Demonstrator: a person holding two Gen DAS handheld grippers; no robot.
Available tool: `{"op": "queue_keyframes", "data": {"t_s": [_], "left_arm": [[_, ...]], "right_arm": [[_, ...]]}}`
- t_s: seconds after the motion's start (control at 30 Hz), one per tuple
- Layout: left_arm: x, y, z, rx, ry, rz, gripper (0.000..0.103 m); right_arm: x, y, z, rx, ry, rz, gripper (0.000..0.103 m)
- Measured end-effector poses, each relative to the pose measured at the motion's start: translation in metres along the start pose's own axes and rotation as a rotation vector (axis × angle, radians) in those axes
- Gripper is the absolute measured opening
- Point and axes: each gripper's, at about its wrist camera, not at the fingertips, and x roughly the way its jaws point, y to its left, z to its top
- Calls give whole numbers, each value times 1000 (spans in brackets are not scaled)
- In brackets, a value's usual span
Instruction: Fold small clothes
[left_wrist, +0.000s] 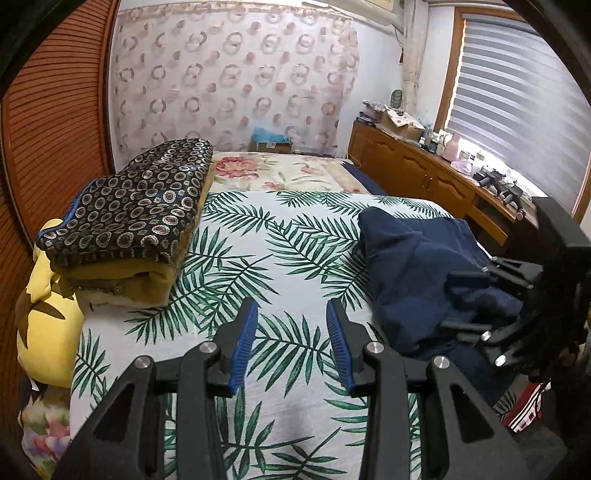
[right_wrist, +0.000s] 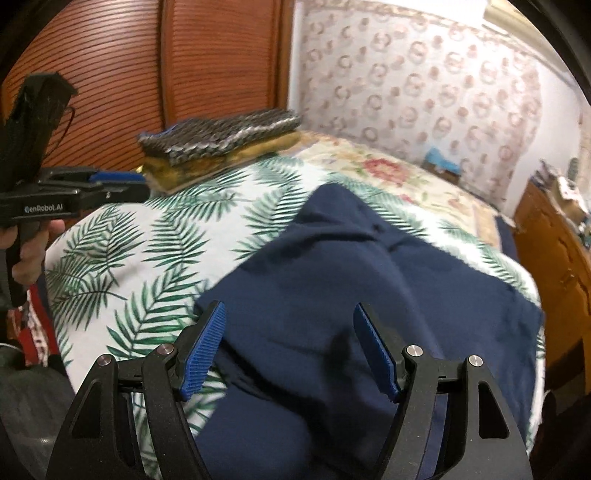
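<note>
Navy garment (left_wrist: 417, 266), crumpled and unfolded, lies on the right side of a bed covered by a white sheet with green palm leaves (left_wrist: 258, 258). Going left to right in the left wrist view: a yellow cushion (left_wrist: 48, 325) sits at the bed's left edge, and beside it a stack of folded clothes (left_wrist: 136, 229) topped by a dark piece patterned with small rings. The left gripper (left_wrist: 291, 343) hangs over bare sheet near the bed's middle, its blue-padded fingers (left_wrist: 243, 339) partly apart with nothing between them; the navy garment lies just to their right, not touching. At the far right, the right gripper (left_wrist: 476, 302) reaches over the garment from the side. A wooden cabinet (left_wrist: 417, 170) stands along the wall beyond the bed.

In the right wrist view, a hand (right_wrist: 26, 254) at the left edge holds the left gripper's handle. The right gripper's jaws stand wide apart directly above the navy garment, which fills the space under and between the pads (right_wrist: 203, 350). The pads do not press on the cloth, and nothing is gripped.
</note>
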Motion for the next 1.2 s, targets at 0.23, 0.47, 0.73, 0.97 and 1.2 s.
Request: {"op": "queue_keyframes", "data": {"t_s": [0.23,0.47,0.73,0.97,1.2], "left_arm": [[0,1,-1,1,3,-5,37],[4,-1,-4,10,16,-16,37],[5,-15,-4,37,23,-40,37],[8,-31,-2,64,27,-66,37],[9,-44,-4,85,34,-89,37]], "right_arm": [[34,24,4,-69,112,97,73],[46,32,0,-119,131,29,62],[-5,-14,18,-21,-25,-37,5],[-60,-90,38,91,-137,-147,4],[-74,-172,41,183,-118,-315,4]]}}
